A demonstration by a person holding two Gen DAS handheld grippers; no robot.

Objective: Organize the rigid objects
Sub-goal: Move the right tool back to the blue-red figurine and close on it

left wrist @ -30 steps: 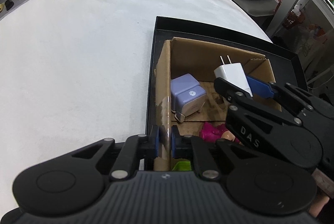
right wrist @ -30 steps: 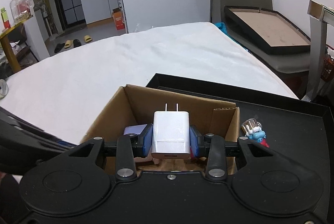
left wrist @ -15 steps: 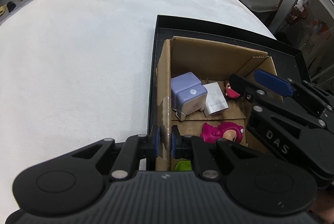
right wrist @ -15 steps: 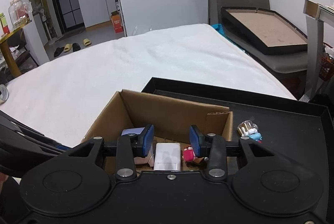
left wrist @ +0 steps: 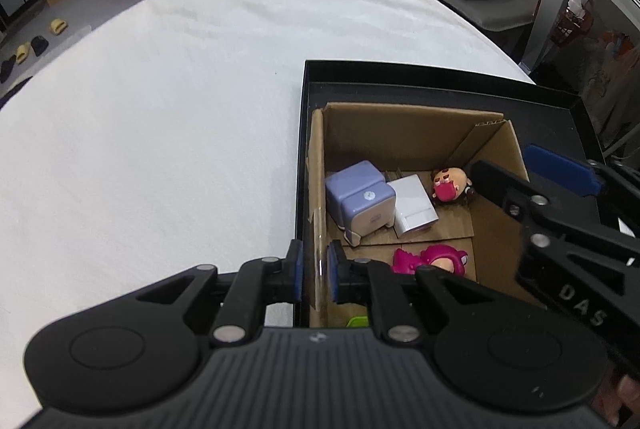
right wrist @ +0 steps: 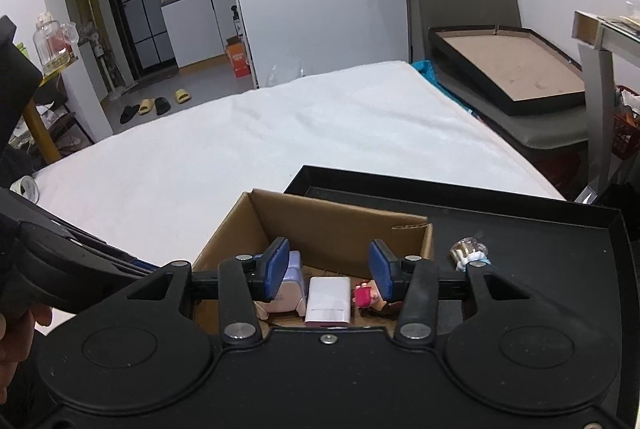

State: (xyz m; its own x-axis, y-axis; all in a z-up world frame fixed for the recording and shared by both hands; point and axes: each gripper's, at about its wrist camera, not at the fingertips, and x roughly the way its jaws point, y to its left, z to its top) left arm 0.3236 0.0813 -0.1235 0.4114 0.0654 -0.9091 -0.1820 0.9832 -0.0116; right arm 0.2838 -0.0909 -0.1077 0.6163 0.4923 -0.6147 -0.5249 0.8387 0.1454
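White charger [right wrist: 329, 294] lies flat on the floor of the cardboard box [left wrist: 404, 121], directly below and between the right gripper [right wrist: 329, 266] pads, which are spread wide with nothing in them. Probably light, rigid, smooth plastic: likely slippery, so grip the flat side faces, not the corners. Purple cube [left wrist: 360, 199] touches it on the left-pad side, masked figurine [left wrist: 450, 186] on the right-pad side. Left gripper [left wrist: 314, 271] is pinched narrow on the box's side wall. Small bottle-like toy [right wrist: 469, 253] sits on the black tray [right wrist: 540, 249], outside the box, beyond the right pad.

Cardboard box [left wrist: 404, 133] in tray [left wrist: 440, 79] at worktop's [left wrist: 160, 109] 3 o'clock edge, charger [left wrist: 412, 205] inside between cube [left wrist: 360, 197] at 9 o'clock, figurine [left wrist: 450, 185] at 3 o'clock
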